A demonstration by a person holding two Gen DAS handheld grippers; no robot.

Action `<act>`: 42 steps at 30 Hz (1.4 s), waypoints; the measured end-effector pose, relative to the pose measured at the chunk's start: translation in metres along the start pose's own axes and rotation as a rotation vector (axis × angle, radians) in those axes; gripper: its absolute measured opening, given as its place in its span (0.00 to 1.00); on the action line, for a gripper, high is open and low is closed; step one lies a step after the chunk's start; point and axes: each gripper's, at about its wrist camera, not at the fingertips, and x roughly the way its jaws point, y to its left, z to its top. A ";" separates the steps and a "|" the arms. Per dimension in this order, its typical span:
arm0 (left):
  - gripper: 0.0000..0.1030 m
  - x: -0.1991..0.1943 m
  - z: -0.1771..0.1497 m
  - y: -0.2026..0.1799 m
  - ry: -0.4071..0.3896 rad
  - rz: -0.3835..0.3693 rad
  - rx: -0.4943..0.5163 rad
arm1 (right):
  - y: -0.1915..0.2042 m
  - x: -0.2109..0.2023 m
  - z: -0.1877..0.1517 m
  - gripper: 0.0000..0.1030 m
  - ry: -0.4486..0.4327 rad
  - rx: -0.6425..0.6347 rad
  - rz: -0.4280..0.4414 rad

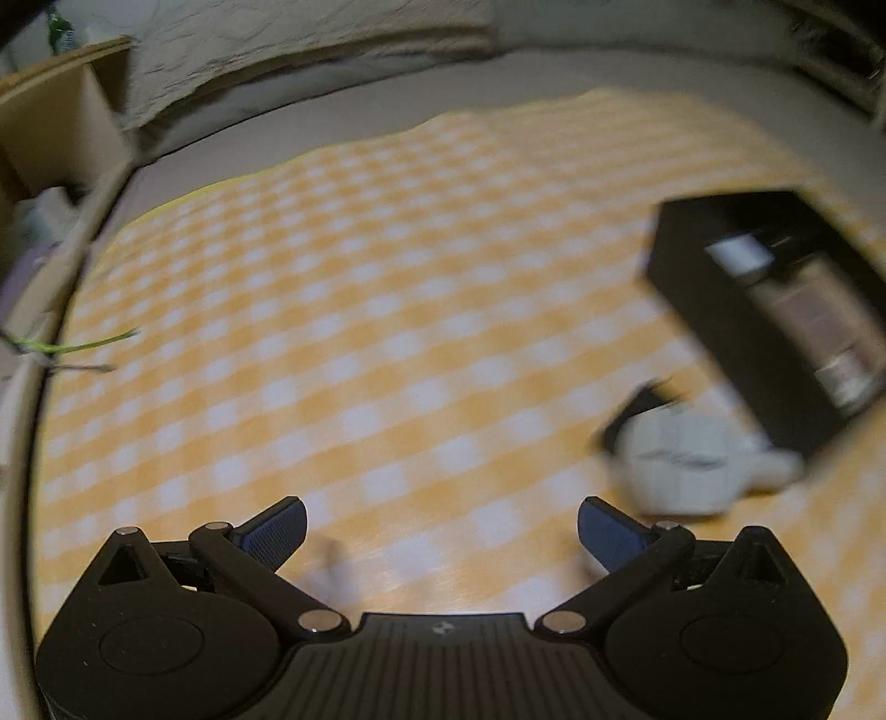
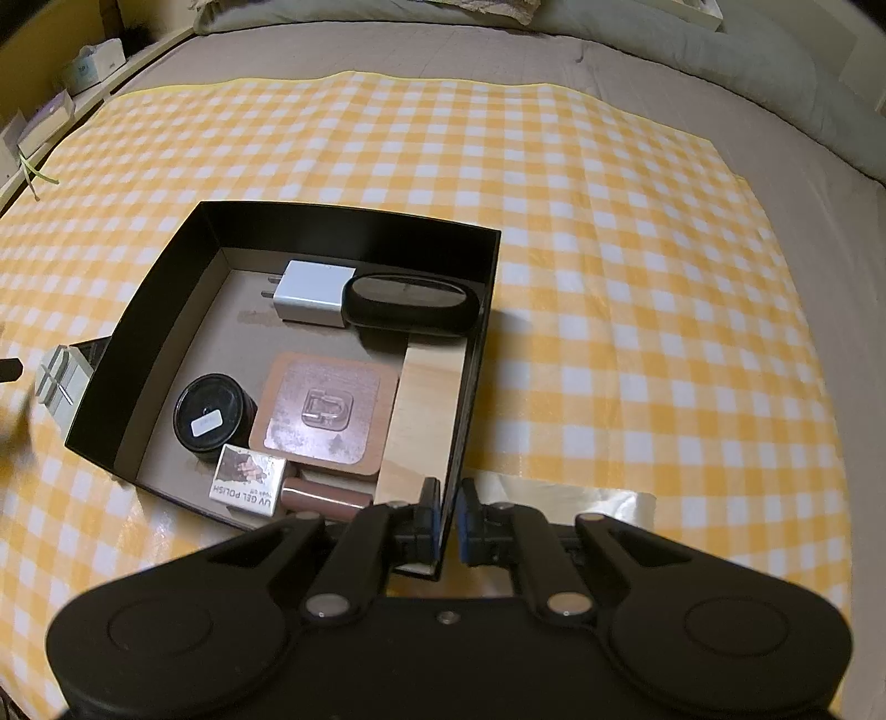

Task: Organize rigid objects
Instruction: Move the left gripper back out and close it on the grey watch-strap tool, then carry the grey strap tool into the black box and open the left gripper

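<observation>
A black open box (image 2: 166, 293) stands on the yellow checked cloth (image 2: 609, 277). It holds a white charger (image 2: 313, 293), a black oval case (image 2: 410, 304), a black jar (image 2: 213, 418), a packaged hook card (image 2: 326, 410), a wooden block (image 2: 426, 410), a UV gel polish box (image 2: 249, 482) and a brown tube (image 2: 324, 498). My right gripper (image 2: 447, 523) is shut on the box's near right wall. A white and black object (image 1: 673, 459) lies on the cloth beside the box (image 1: 714, 310) in the blurred left wrist view; it also shows in the right wrist view (image 2: 63, 379). My left gripper (image 1: 443, 531) is open and empty above the cloth, left of that object.
The cloth lies on a grey bed cover (image 2: 443, 55) with pillows (image 2: 692, 50) at the far edge. A wooden shelf (image 1: 50, 116) and small boxes (image 2: 91, 66) stand at the far left. A strip of clear tape (image 2: 587, 498) lies on the cloth by the right gripper.
</observation>
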 end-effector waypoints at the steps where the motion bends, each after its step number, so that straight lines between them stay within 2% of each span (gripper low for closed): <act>1: 1.00 -0.003 0.003 -0.002 -0.016 -0.040 -0.007 | 0.000 0.000 0.000 0.06 0.000 0.000 0.001; 3: 1.00 -0.010 0.007 -0.010 -0.045 -0.113 0.001 | -0.001 0.000 0.000 0.06 0.000 -0.001 0.000; 6: 1.00 -0.017 0.009 -0.034 -0.091 -0.159 0.081 | -0.001 0.000 0.000 0.06 0.000 0.000 0.001; 10: 0.98 -0.019 0.004 -0.074 -0.152 -0.119 0.235 | 0.000 0.000 0.000 0.06 0.000 0.000 0.001; 14: 0.89 -0.011 -0.002 -0.095 -0.162 -0.124 0.339 | -0.001 0.000 0.000 0.06 0.000 0.001 0.003; 22: 0.70 0.003 -0.003 -0.109 -0.170 -0.138 0.378 | -0.001 0.000 0.001 0.06 0.000 0.002 0.003; 26: 0.65 0.008 -0.005 -0.114 -0.160 -0.148 0.410 | -0.001 0.000 0.001 0.06 0.000 0.003 0.003; 30: 0.63 0.009 -0.006 -0.118 -0.162 -0.113 0.444 | -0.001 0.000 0.001 0.06 0.000 0.001 0.002; 34: 0.63 0.008 -0.003 -0.114 -0.149 -0.126 0.413 | -0.001 0.000 0.001 0.06 0.000 0.001 0.002; 42: 0.63 -0.008 0.011 -0.084 -0.152 -0.177 0.201 | -0.001 0.000 0.000 0.06 -0.001 -0.009 -0.002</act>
